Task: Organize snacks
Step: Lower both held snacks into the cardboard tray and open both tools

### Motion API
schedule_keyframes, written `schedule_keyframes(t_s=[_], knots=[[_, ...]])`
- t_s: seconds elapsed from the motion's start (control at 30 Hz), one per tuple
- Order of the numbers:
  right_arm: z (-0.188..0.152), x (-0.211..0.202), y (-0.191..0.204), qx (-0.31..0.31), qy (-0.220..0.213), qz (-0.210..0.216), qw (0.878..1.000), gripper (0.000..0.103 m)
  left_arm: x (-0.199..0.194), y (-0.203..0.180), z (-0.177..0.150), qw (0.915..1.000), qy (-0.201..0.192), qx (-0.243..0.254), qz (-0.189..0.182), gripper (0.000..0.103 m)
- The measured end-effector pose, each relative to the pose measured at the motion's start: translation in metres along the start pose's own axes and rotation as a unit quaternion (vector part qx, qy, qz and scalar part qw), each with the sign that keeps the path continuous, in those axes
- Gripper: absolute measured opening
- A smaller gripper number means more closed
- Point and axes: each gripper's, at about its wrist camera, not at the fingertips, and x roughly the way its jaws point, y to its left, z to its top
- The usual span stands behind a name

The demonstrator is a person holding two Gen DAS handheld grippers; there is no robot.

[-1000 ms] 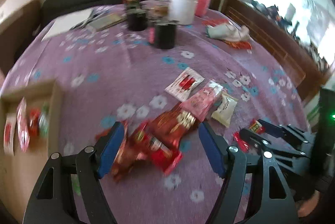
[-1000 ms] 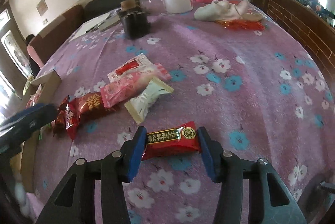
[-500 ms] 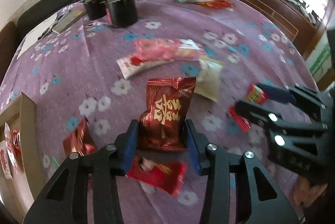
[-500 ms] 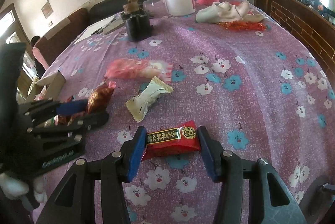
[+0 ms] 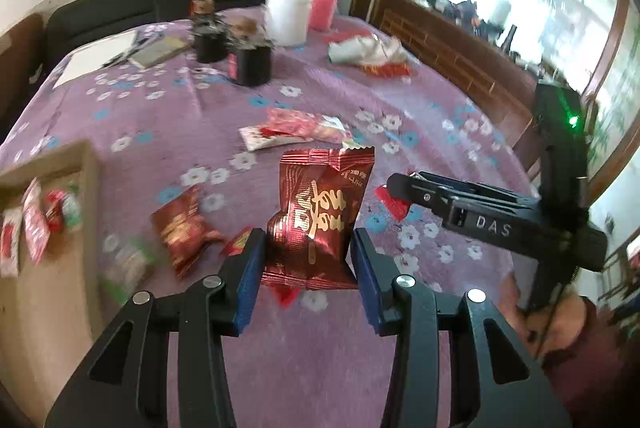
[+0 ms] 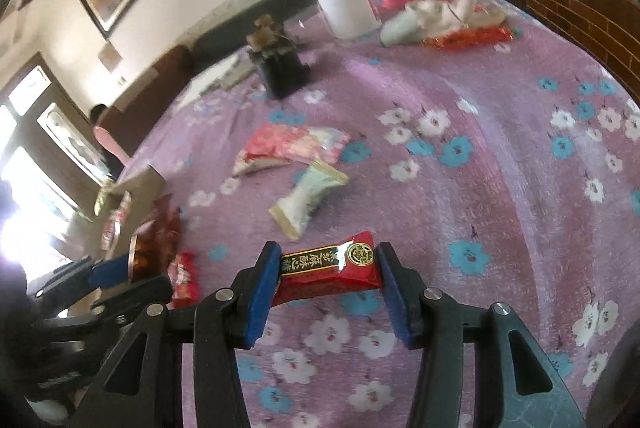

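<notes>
My left gripper [image 5: 308, 260] is shut on a dark red foil snack packet [image 5: 320, 216] with gold lettering and holds it above the purple flowered tablecloth [image 5: 168, 108]. My right gripper [image 6: 326, 278] is shut on a red candy bar with a black and gold label [image 6: 330, 264], also held off the cloth. The right gripper [image 5: 404, 188] shows at the right of the left wrist view, the left gripper [image 6: 116, 274] at the lower left of the right wrist view. A cardboard box [image 5: 86, 164] with several small snacks sits at the left.
Loose on the cloth lie a pink packet [image 6: 292, 142], a cream packet [image 6: 308, 194], a small red packet [image 5: 182, 228] and red candies [image 6: 184, 278]. At the far end stand black jars [image 5: 252, 60], a white tub [image 5: 288, 14], a pink bottle [image 5: 320, 2] and crumpled wrappers [image 5: 366, 48].
My left gripper closed on the dark red foil packet and lifted it off the cloth toward the box side. My right gripper kept the red candy bar and barely moved, tilting a little.
</notes>
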Motion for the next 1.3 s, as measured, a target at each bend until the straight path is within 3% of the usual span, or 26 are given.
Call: schedule_keyframes(t_s=[0.1, 0.27, 0.43, 0.63, 0.9, 1.13, 1.3], knots=[[0.000, -0.009, 0.013, -0.012, -0.010, 0.019, 1.000, 0.050, -0.025, 0.026, -0.010, 0.9995, -0.012, -0.027, 0.009, 0.041], [0.000, -0.017, 0.051, -0.046, -0.008, 0.040, 0.998, 0.050, -0.056, 0.088, -0.032, 0.9942, -0.021, -0.081, 0.068, 0.041], [0.000, -0.007, 0.114, -0.100, 0.010, 0.067, 0.993, 0.050, -0.073, 0.150, -0.051, 0.9822, -0.020, -0.147, 0.116, 0.041], [-0.006, 0.028, 0.203, -0.169, 0.039, 0.106, 0.979, 0.050, -0.062, 0.203, -0.055, 0.9698, -0.004, -0.196, 0.145, 0.041], [-0.019, 0.092, 0.295, -0.249, 0.078, 0.102, 0.960, 0.049, -0.043, 0.240, -0.059, 0.9591, 0.025, -0.231, 0.162, 0.042], [-0.032, 0.128, 0.314, -0.274, 0.096, 0.080, 0.954, 0.050, -0.043, 0.253, -0.061, 0.9557, 0.031, -0.246, 0.158, 0.043], [-0.032, 0.131, 0.315, -0.277, 0.089, 0.079, 0.954, 0.056, -0.045, 0.260, -0.064, 0.9523, 0.029, -0.262, 0.155, 0.044]])
